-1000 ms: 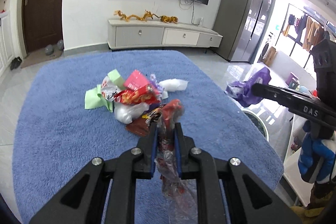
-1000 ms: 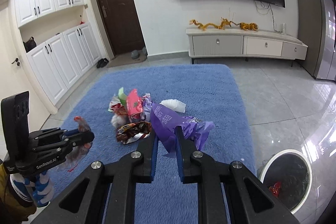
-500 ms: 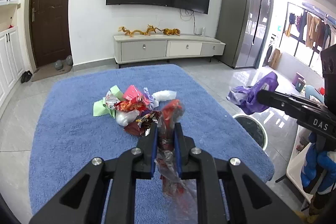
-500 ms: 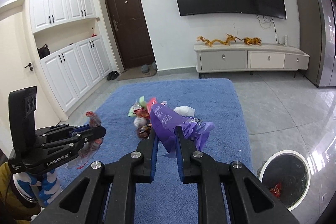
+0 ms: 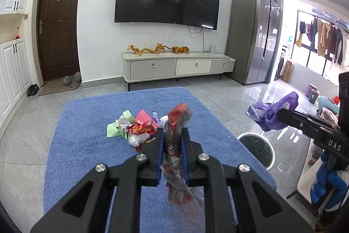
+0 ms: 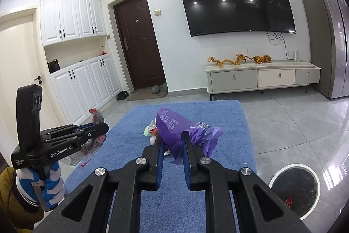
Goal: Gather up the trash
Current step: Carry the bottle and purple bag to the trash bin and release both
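My left gripper [image 5: 172,131] is shut on a crumpled red and clear plastic wrapper [image 5: 177,121], whose tail hangs below the jaws. It also shows at the left of the right wrist view, left gripper [image 6: 102,125]. My right gripper [image 6: 172,134] is shut on a purple plastic bag [image 6: 174,126], seen again at the right of the left wrist view as purple bag [image 5: 274,110]. A pile of wrappers [image 5: 135,126] lies on the blue rug [image 5: 87,134] beyond both grippers. A round white-rimmed bin [image 6: 294,189] with a black liner stands on the floor at lower right.
A TV cabinet [image 5: 178,66] stands against the far wall under a wall-mounted TV [image 5: 168,3]. A brown door [image 5: 57,25] and white cupboards [image 6: 87,84] are to the left, a grey fridge [image 5: 253,36] to the right. A gloved hand [image 6: 48,185] holds the left gripper.
Both grippers have risen and drawn back from the trash pile, each still holding its piece. The views tilted up, so more wall and TV show and the pile looks smaller.
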A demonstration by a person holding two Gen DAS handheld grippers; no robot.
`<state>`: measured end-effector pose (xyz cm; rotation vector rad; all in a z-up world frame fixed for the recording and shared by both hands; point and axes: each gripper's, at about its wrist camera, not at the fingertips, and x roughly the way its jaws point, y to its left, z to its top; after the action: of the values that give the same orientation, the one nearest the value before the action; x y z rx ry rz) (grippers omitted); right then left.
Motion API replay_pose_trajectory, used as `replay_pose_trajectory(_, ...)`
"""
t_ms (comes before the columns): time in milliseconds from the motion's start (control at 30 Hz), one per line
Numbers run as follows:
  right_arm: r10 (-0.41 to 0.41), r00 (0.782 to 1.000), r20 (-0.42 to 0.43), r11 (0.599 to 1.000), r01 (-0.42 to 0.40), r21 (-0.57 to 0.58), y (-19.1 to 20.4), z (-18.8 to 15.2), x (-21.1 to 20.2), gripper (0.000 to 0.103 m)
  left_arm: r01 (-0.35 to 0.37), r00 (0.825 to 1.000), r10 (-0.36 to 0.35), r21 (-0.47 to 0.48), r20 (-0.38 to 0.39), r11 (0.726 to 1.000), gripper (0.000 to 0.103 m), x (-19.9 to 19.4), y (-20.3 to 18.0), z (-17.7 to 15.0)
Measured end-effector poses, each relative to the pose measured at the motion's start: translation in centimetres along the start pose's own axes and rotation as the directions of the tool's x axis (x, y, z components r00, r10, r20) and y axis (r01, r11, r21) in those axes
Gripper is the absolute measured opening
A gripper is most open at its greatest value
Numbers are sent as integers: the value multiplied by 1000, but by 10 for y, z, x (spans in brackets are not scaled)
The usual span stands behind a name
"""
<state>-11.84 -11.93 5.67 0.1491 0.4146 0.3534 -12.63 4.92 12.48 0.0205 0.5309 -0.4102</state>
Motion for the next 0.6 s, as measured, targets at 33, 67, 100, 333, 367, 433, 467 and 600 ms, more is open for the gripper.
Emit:
replay_pose_trajectory(33,2,1000,3,1000,-2,4,-1,-1,-1,15,2,1000,-2,0,0,1000,13,-1,0,0)
replay_pose_trajectory(67,4,1000,8,1000,-4,10,-3,-1,-3,15,5,1000,-5,2,-1,1000,13,0,-2,1)
replay_pose_trajectory(100,5,1000,11,1000,-6,17,-8,-3,-4,15,7,1000,-7,6,-1,1000,13,1,-5,3)
replay_pose_trajectory(333,-2,999,34,997,-1,79,-34,-10,-17,15,25,999,-24,7,-22,1000,13,17,-17,9)
replay_pose_trajectory(367,-5,999,37,996,2,90,-39,-11,-18,15,31,999,-31,3,-30,1000,13,22,-18,10)
replay_pose_trajectory(433,-16,999,42,993,11,116,-51,-12,-21,15,42,998,-42,1,-53,999,13,34,-22,11)
replay_pose_trajectory(467,-25,999,44,991,19,133,-60,-14,-22,15,45,997,-45,3,-64,999,13,40,-25,11)
replay_pose_trajectory(600,-62,997,51,981,52,187,-86,-18,-30,15,72,992,-70,14,-103,997,13,66,-42,16)
